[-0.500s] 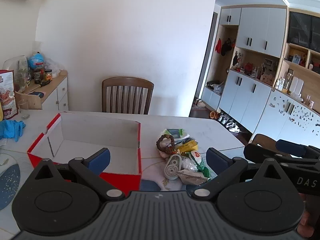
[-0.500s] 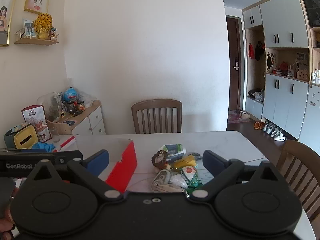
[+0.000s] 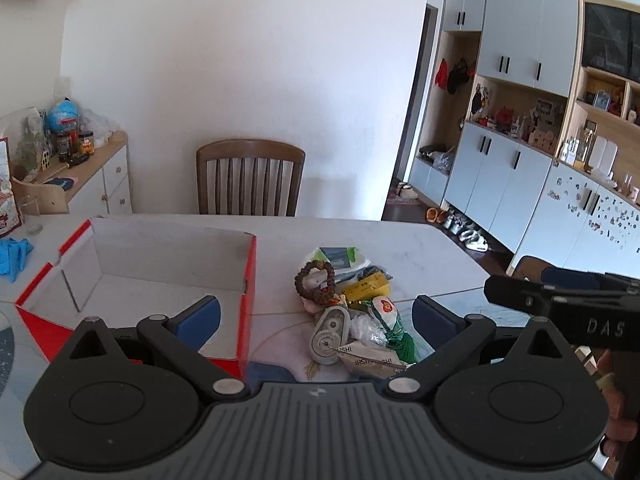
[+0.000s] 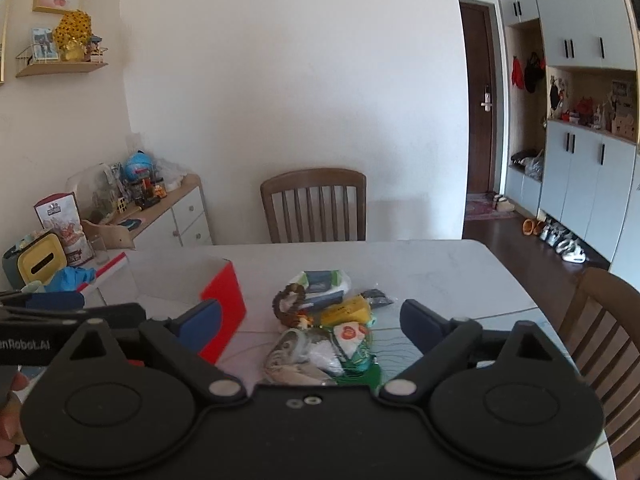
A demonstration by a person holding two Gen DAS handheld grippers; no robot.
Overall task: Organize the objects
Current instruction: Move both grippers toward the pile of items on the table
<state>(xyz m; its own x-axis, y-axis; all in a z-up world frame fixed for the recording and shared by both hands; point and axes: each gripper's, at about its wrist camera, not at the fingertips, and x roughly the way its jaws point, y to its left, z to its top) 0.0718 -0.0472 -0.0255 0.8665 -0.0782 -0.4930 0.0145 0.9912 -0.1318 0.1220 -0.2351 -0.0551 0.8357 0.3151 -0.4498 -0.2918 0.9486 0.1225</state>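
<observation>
The left gripper [image 3: 316,316] stands wide open and holds nothing. The right gripper [image 4: 310,320] is also wide open and empty. Both hover above a pile of small objects [image 3: 348,304] on the white table [image 3: 400,248]. A bead bracelet [image 3: 314,282] lies on the pile. Left of the pile stands an open red box [image 3: 250,288], empty inside. A wooden chair [image 3: 250,176] stands behind the table.
</observation>
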